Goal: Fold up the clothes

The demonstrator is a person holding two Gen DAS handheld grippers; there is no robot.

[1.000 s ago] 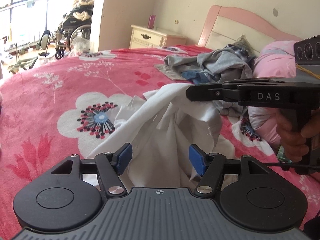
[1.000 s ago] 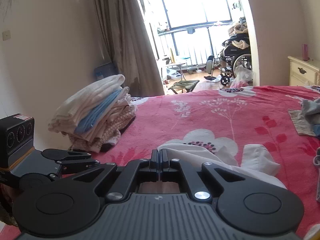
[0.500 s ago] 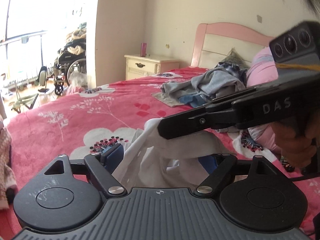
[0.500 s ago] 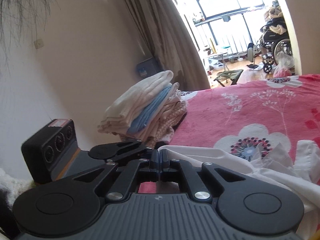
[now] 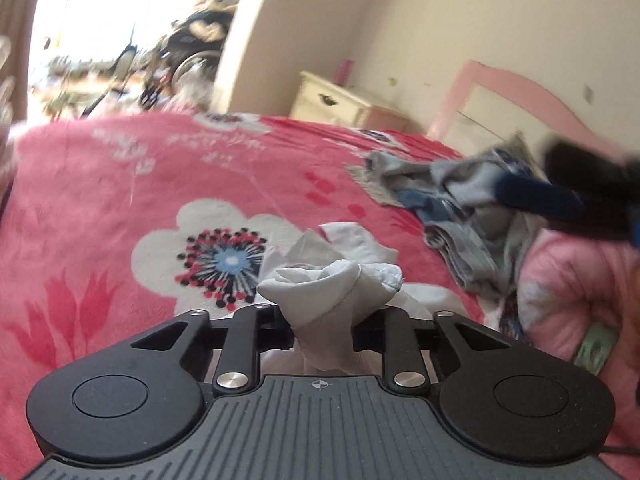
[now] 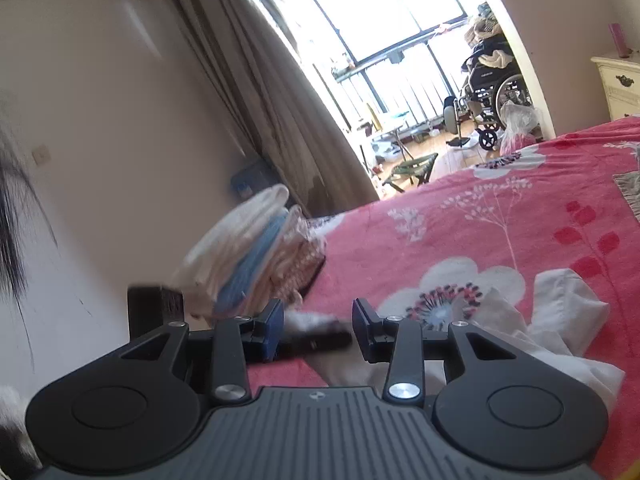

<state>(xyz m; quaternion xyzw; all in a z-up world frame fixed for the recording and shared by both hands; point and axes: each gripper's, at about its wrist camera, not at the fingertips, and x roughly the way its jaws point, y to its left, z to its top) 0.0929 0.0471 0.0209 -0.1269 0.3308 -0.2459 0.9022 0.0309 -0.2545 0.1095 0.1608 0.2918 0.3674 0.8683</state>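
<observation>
Left gripper (image 5: pixel 322 322) pinches soft white garment (image 5: pixel 328 280), bunched upward; right gripper (image 6: pixel 318 330) fingers parted, empty

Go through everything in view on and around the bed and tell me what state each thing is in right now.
left gripper: shut on the white garment
right gripper: open, holding nothing
white garment: bunched, unfolded, partly lifted
grey and blue clothes pile: crumpled, unfolded, by the headboard
stack of linens: folded, at the bed's edge
curtain: drawn aside
nightstand drawer: closed
</observation>
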